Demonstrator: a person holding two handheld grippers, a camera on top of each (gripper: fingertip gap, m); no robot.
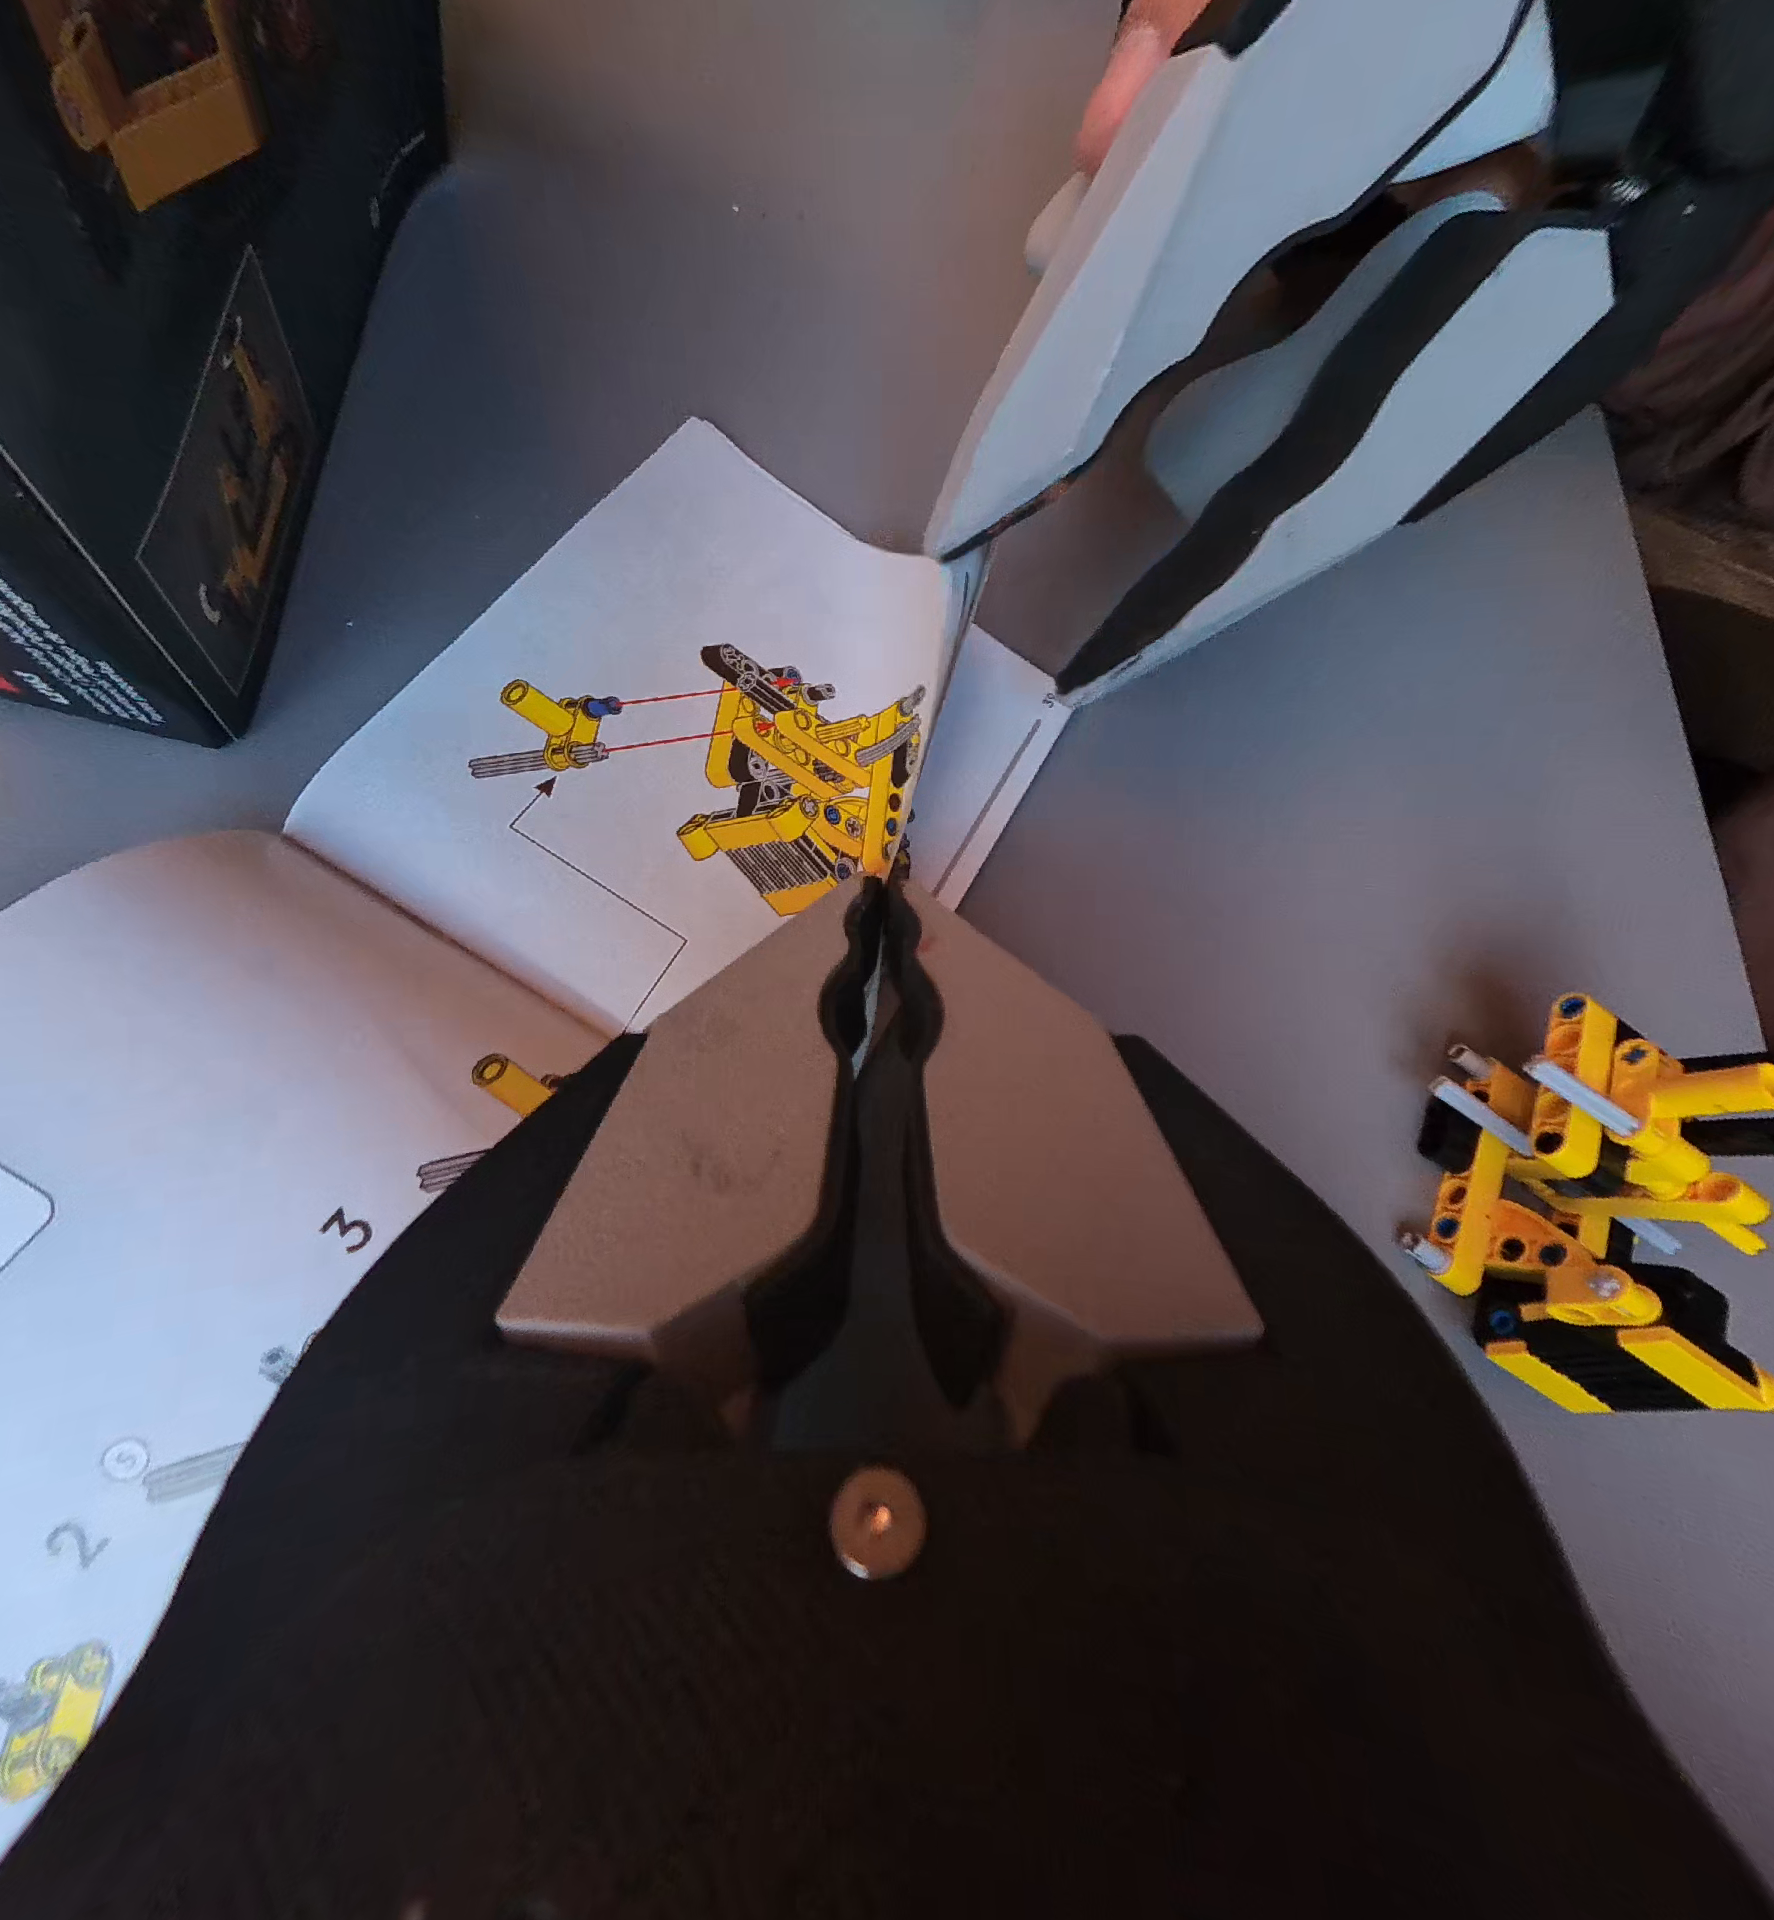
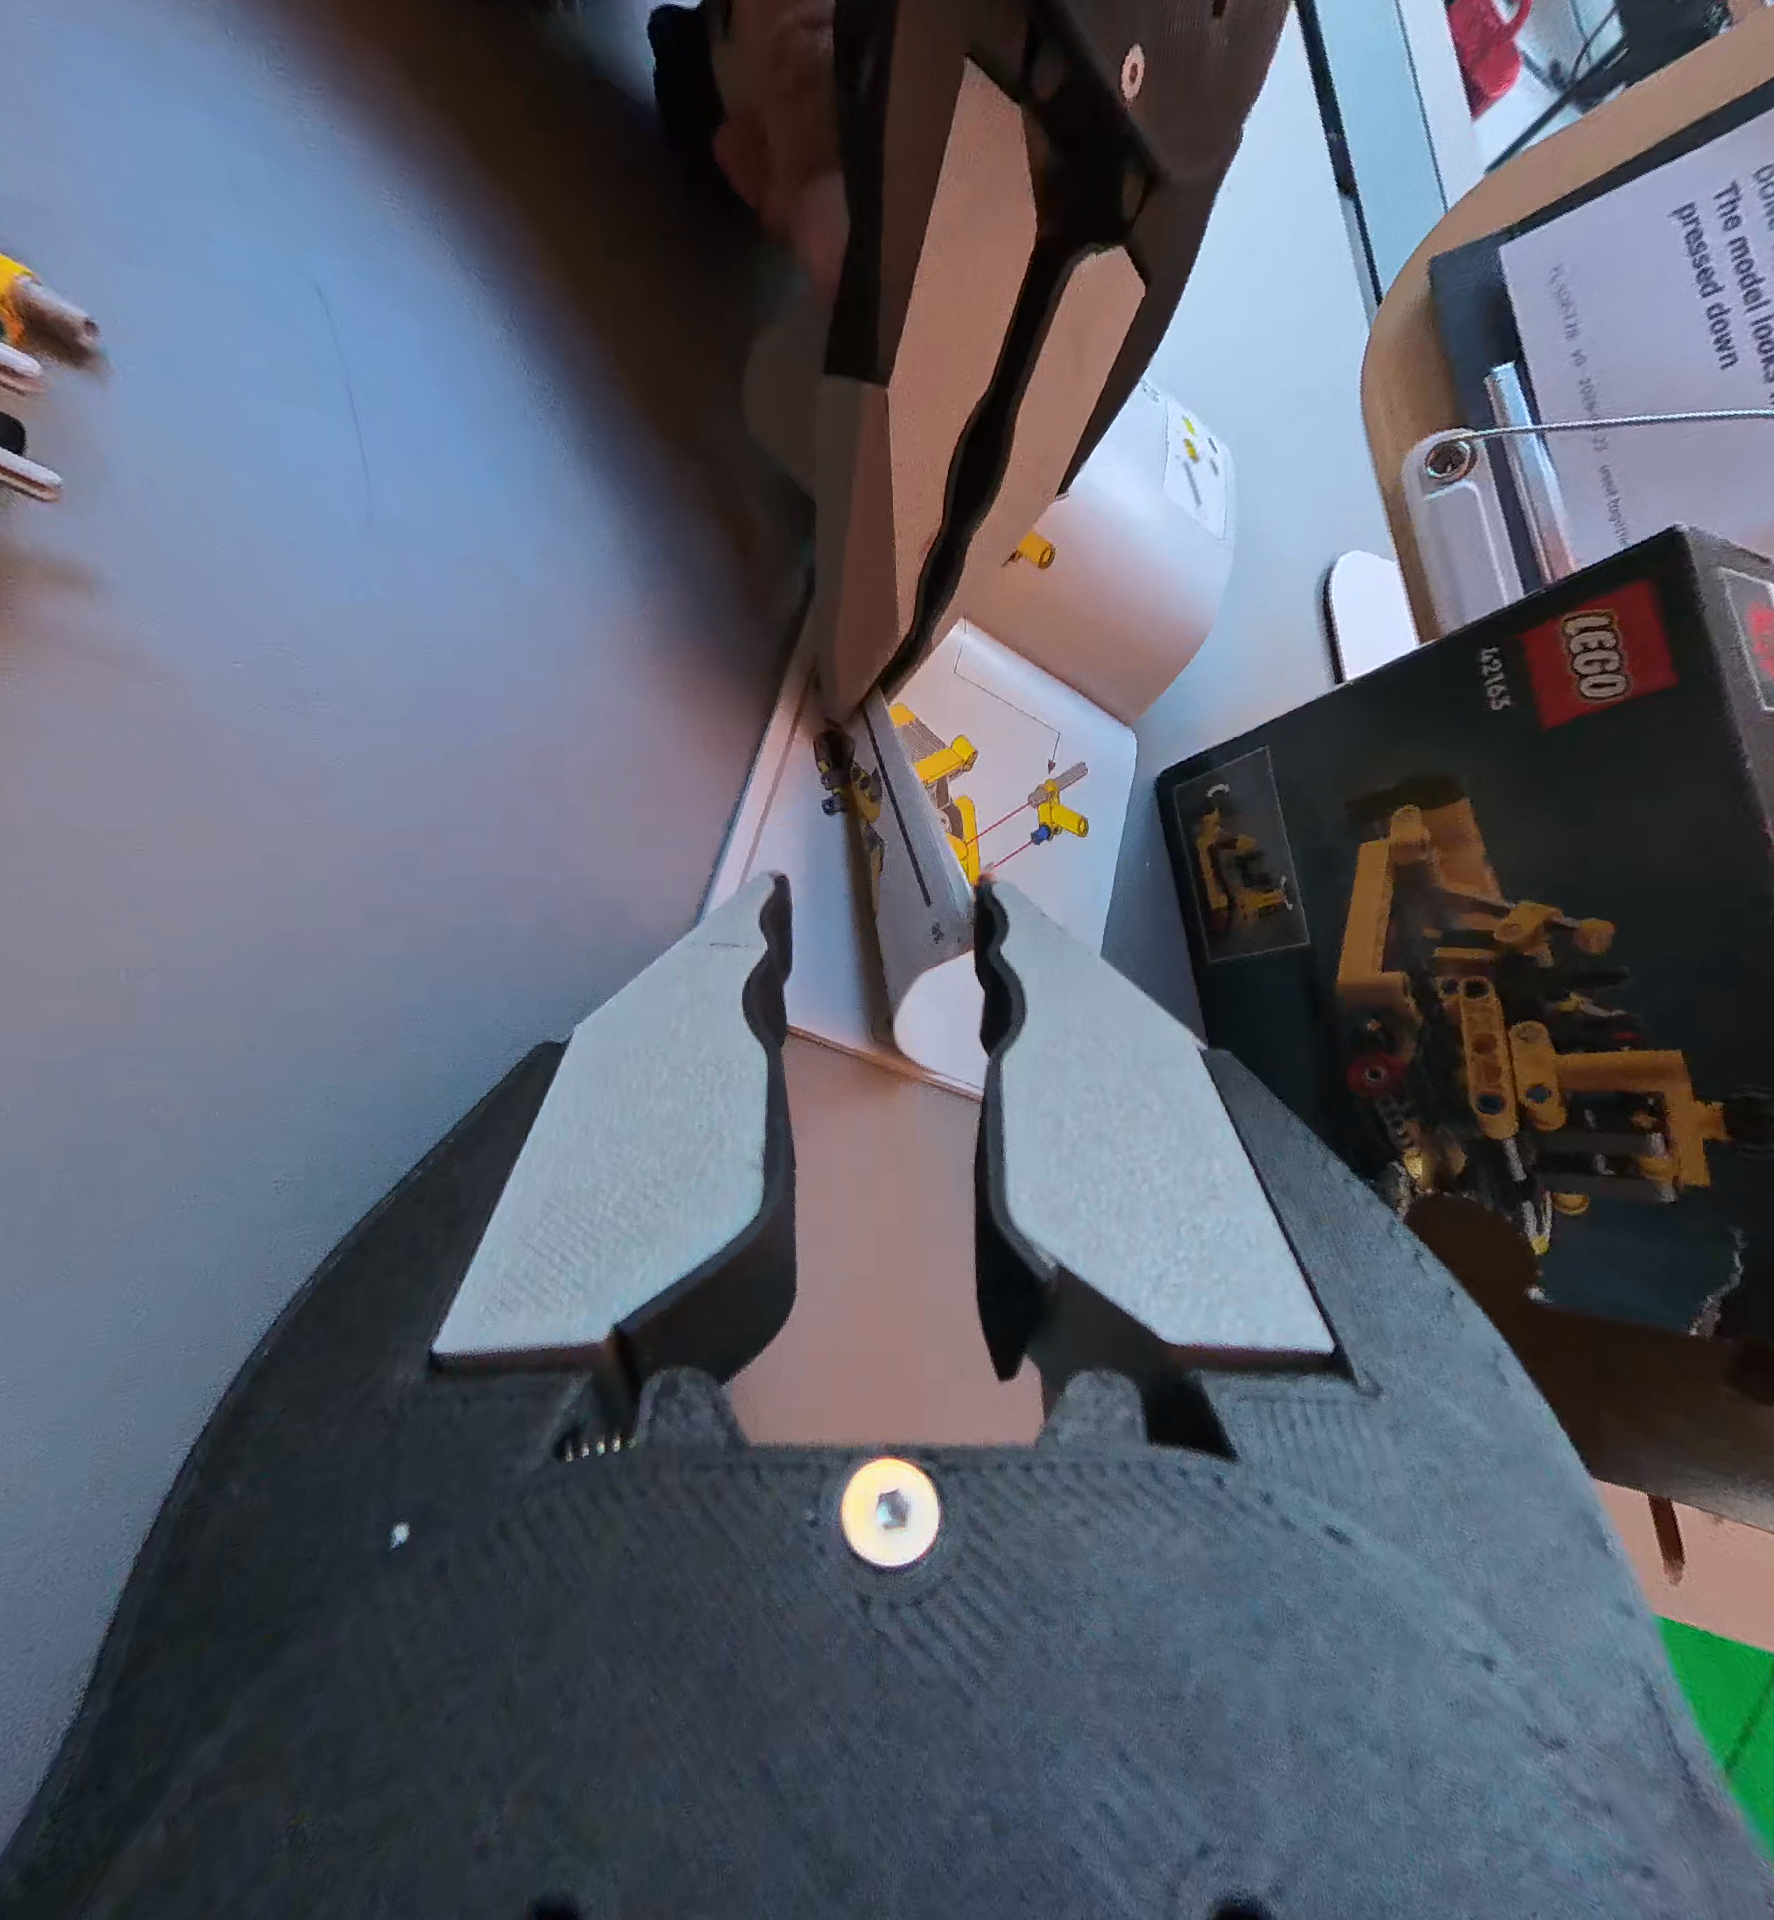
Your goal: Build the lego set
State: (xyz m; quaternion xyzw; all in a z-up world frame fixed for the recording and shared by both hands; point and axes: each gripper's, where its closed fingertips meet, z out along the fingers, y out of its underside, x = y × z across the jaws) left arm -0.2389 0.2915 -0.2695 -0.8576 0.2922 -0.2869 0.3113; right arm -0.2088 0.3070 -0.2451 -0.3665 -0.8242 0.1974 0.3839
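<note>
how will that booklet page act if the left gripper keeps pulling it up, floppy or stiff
Probably floppy: the page pinched in the left gripper already bows and curls along its free edge. It looks thin, so a hard tug might crease or tear it near the fold. The instruction booklet seems light and may lift or slide on the table.
</note>
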